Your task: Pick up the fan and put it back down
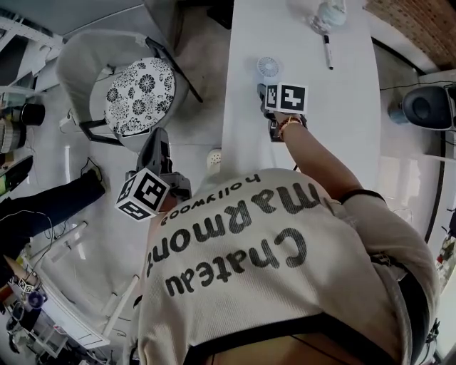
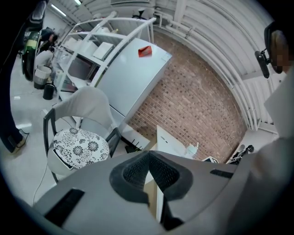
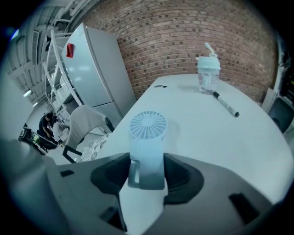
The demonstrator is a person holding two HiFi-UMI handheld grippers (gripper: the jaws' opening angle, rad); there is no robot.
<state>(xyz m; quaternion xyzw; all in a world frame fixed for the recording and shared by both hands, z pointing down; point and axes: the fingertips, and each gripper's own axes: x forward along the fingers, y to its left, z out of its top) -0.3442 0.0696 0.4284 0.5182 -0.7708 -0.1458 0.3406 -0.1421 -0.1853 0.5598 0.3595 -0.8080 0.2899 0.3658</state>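
A small white hand fan (image 1: 269, 67) is at the left edge of the white table (image 1: 342, 121). My right gripper (image 1: 271, 87) reaches down over it from the near side. In the right gripper view the fan (image 3: 148, 125) points away with its round grille up front, its handle lies between the two pads, and the right gripper (image 3: 147, 166) is shut on that handle. Whether the fan rests on the table (image 3: 216, 137) or hangs just above it I cannot tell. My left gripper (image 1: 158, 139) hangs off the table over the floor at the left. In its own view the left gripper (image 2: 148, 156) is shut and empty.
A clear bottle (image 1: 329, 13) (image 3: 208, 73) and a marker pen (image 1: 328, 51) (image 3: 226, 104) lie farther back on the table. A chair with a flowered cushion (image 1: 139, 93) (image 2: 80, 147) stands left of the table. A black speaker (image 1: 426, 107) sits at the right.
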